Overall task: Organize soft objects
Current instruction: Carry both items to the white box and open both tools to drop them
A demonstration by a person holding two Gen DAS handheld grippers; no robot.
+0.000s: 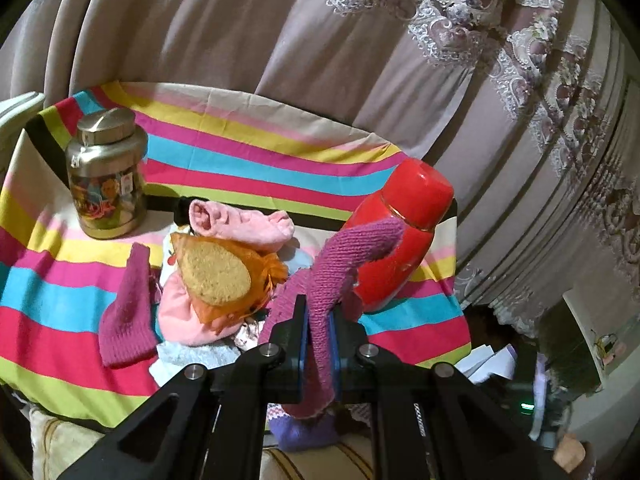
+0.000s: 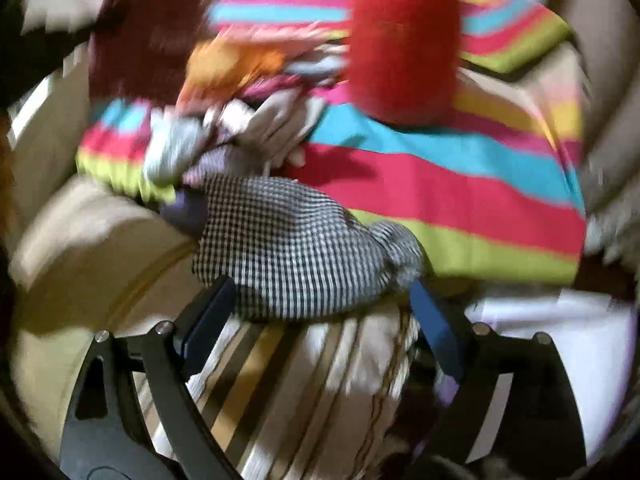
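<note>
Soft objects sit heaped mid-table on the rainbow-striped cloth (image 1: 224, 160): a pink fleece sock (image 1: 240, 222), a tan oval sponge in orange mesh (image 1: 218, 276), a magenta knit sock lying flat (image 1: 128, 312) at the left.

Left gripper (image 1: 320, 332): blue pads pressed together on a long purple knit sock (image 1: 340, 264). Sock's far end arches up and touches a red glossy flask (image 1: 400, 236), which stands just right of the heap; its near end dangles below the jaws.

Right gripper (image 2: 320, 312): fingers spread wide, nothing clamped. A black-and-white checked cloth bundle (image 2: 296, 248) lies at the near table edge between and just beyond the pads; view is smeared, so contact is unclear.

Risks, as judged:
- Purple sock drags against the flask and tips it.
- Checked bundle overhangs the edge above a striped cushion (image 2: 304, 392); a sloppy close could nudge it off.
- A gold-lidded tin (image 1: 106, 184) at far left looks safe.
</note>
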